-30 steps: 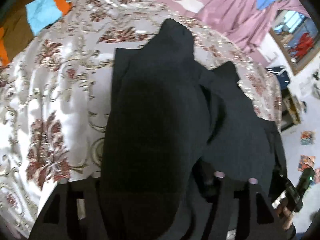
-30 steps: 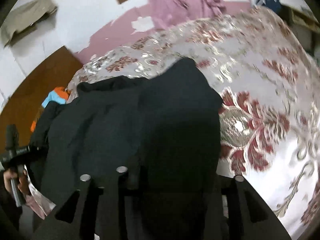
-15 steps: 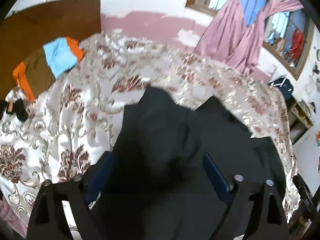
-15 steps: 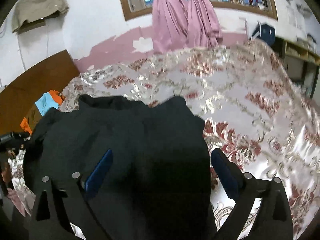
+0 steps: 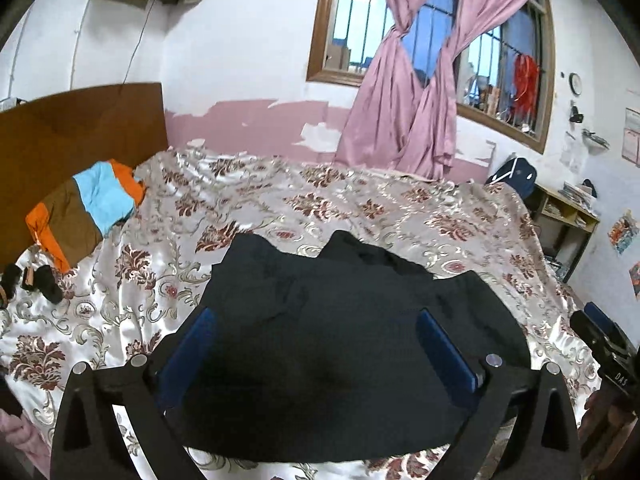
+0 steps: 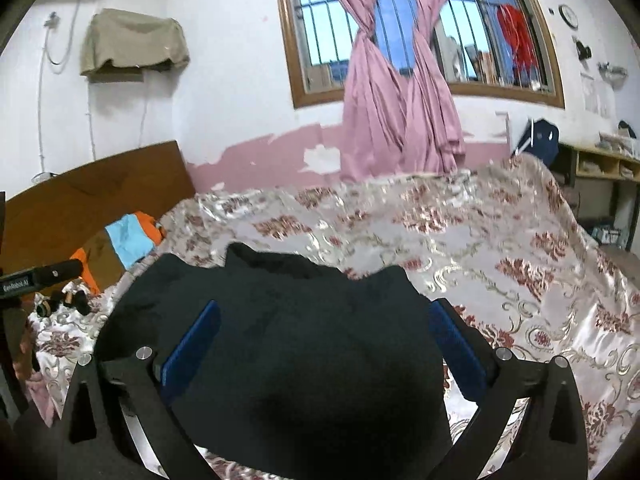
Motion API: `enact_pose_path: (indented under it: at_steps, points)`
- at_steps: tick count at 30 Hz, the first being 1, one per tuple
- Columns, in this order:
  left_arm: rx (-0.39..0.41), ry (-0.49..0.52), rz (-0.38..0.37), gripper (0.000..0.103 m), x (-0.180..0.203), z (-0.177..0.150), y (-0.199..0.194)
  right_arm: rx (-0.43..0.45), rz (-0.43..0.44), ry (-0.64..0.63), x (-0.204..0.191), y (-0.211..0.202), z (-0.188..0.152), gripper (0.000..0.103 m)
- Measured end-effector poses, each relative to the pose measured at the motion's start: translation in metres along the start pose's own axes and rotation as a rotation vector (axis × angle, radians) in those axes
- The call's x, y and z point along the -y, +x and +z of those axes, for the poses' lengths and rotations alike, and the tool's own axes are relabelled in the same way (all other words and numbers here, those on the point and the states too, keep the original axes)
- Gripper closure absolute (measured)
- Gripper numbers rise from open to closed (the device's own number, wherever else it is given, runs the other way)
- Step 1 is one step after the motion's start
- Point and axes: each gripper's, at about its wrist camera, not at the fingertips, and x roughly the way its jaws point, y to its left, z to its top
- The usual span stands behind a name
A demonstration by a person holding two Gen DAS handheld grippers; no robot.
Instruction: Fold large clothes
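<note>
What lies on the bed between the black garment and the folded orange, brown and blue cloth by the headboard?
Only bare floral bedspread lies between the black garment and the folded cloth; the left wrist view shows it best.

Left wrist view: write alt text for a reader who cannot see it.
A black garment lies folded on a floral bedspread, seen between the fingers of the left gripper, whose jaws are opening with nothing gripped. Behind are a wooden headboard, orange, brown and blue cloth and pink curtains.

A: Any lettering to read?
B: "DAS" on the black right tool (image 5: 618,360), at the left tool's right edge. "Genrobot.AI" on the left tool (image 6: 38,276), left of the right tool.
</note>
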Motion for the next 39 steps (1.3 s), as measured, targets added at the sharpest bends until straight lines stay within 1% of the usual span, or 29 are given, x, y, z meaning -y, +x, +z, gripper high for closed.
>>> enact_pose_path:
  at_steps: [3, 6, 10, 17, 20, 23, 27, 31, 35, 39]
  points:
    - [0.036, 0.02, -0.002, 0.001, 0.009, -0.007, -0.02, 0.029, 0.009, -0.003, -0.008, -0.017, 0.0, 0.002]
    - [0.091, 0.048, 0.0, 0.001, 0.017, -0.016, -0.044, 0.057, 0.023, -0.008, -0.016, -0.037, -0.003, 0.002]
    - [0.152, 0.067, 0.005, 0.0, 0.023, -0.035, -0.072, 0.09, 0.057, 0.001, -0.024, -0.062, -0.017, 0.002]
    - [0.218, 0.097, -0.001, 0.0, 0.032, -0.06, -0.106, 0.148, 0.05, 0.001, -0.029, -0.1, -0.039, 0.002]
    - [0.254, 0.114, 0.01, 0.0, 0.032, -0.07, -0.12, 0.154, 0.051, -0.003, -0.031, -0.111, -0.046, 0.002]
    - [0.254, 0.11, 0.016, 0.0, 0.029, -0.08, -0.128, 0.153, 0.059, -0.001, -0.034, -0.116, -0.052, 0.002]
    - [0.234, 0.093, 0.031, 0.0, 0.024, -0.095, -0.133, 0.155, 0.058, -0.008, -0.037, -0.125, -0.062, 0.002]
    - [0.197, 0.1, 0.031, 0.0, 0.022, -0.111, -0.134, 0.165, 0.035, -0.032, -0.045, -0.135, -0.077, 0.002]
    - [0.186, 0.076, 0.024, 0.0, 0.018, -0.127, -0.135, 0.167, 0.021, -0.034, -0.046, -0.144, -0.091, 0.002]
    - [0.179, 0.099, 0.044, 0.0, 0.02, -0.141, -0.133, 0.16, 0.021, -0.029, -0.046, -0.148, -0.101, 0.002]
